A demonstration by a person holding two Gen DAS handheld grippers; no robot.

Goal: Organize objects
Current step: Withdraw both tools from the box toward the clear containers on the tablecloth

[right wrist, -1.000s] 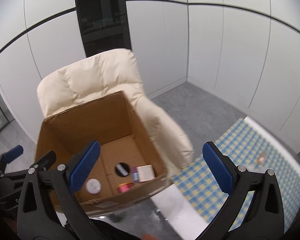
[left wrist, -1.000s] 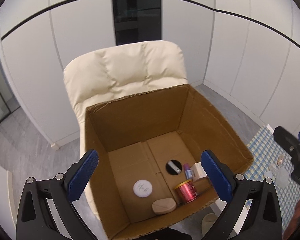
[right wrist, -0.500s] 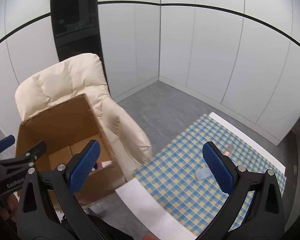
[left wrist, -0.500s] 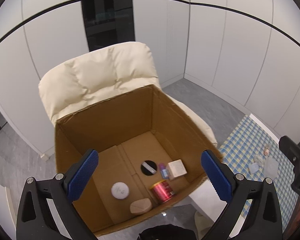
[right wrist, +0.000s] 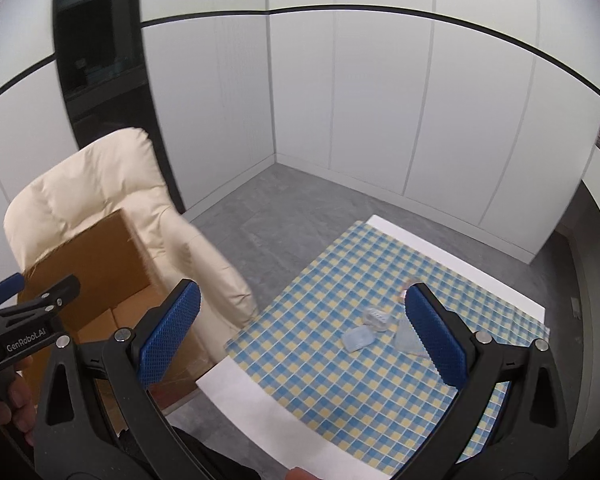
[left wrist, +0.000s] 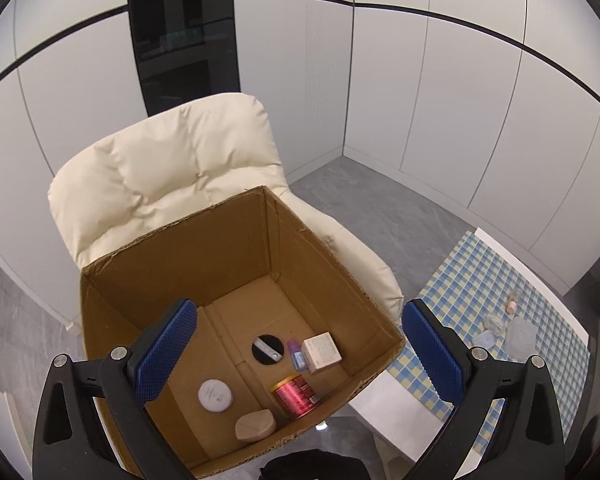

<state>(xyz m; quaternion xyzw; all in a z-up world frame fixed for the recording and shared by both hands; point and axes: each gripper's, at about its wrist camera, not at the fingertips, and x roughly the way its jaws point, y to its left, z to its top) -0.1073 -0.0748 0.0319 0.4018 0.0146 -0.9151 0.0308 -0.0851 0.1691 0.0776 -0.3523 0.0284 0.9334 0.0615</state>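
An open cardboard box [left wrist: 332, 276] stands on a cream chair [left wrist: 172, 172]. Inside lie a red can [left wrist: 296, 394], a white round lid [left wrist: 215, 395], a beige wedge [left wrist: 255, 424], a small white box [left wrist: 321, 352], a purple bottle [left wrist: 297, 354] and a black disc [left wrist: 267, 350]. My left gripper [left wrist: 300, 354] is open and empty above the box. My right gripper [right wrist: 300, 330] is open and empty above the checked tablecloth [right wrist: 340, 384]. On the cloth lie a pale blue piece [right wrist: 357, 338], a clear piece [right wrist: 377, 317], another clear piece [right wrist: 406, 336] and a small pink bottle [left wrist: 512, 307].
The table has a white rim [right wrist: 260, 396] around the checked cloth. The box [right wrist: 88, 256] and chair [right wrist: 100, 184] stand left of the table. Grey floor [right wrist: 284, 204] and white wall panels lie behind. The left gripper [right wrist: 20, 312] shows at the right wrist view's left edge.
Both grippers swung right. The box slid left in both views and the checked table with its small pieces came into the right wrist view. Both stayed open.
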